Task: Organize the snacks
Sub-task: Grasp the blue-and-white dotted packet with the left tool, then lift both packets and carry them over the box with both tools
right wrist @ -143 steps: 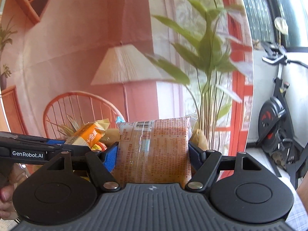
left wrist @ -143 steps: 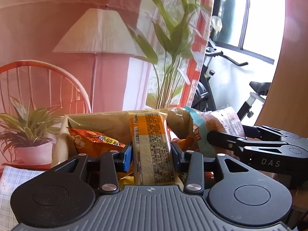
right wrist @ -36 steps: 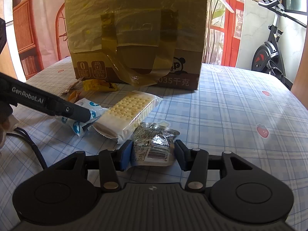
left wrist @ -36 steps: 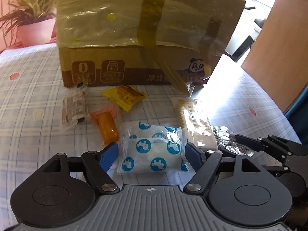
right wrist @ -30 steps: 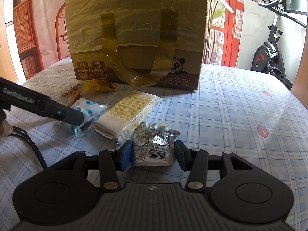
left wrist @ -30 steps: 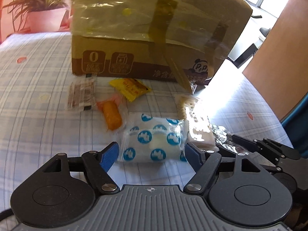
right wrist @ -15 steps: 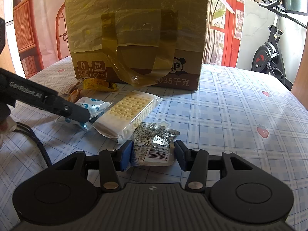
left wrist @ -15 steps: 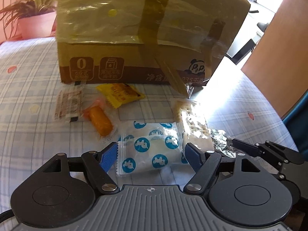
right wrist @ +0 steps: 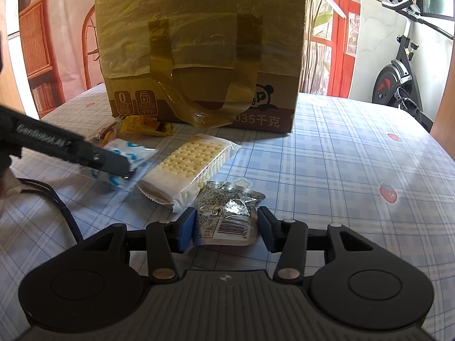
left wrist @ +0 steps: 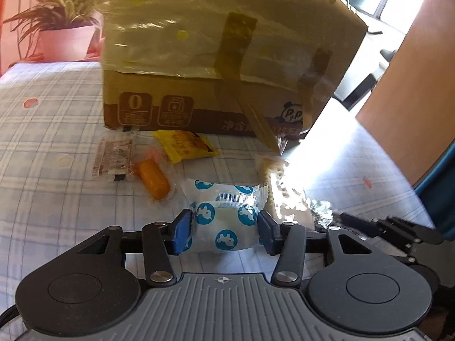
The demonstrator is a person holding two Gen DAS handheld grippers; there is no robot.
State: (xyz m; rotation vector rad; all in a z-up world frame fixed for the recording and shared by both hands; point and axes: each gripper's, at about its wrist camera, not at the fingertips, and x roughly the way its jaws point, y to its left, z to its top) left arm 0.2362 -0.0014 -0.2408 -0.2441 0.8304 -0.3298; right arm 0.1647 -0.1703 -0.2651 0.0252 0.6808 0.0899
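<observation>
My left claw (left wrist: 224, 228) has just squeezed in and now pinches the white snack with blue dots (left wrist: 224, 221) on the bench (left wrist: 57, 199). My right claw (right wrist: 226, 227) hugs the silver packet (right wrist: 227, 213) by the box (right wrist: 199, 51).

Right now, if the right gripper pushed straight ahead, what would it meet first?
Beyond the crinkled silver foil packet between its jaws, the right gripper would probably meet the clear-wrapped cracker pack; depth is unclear.
</observation>
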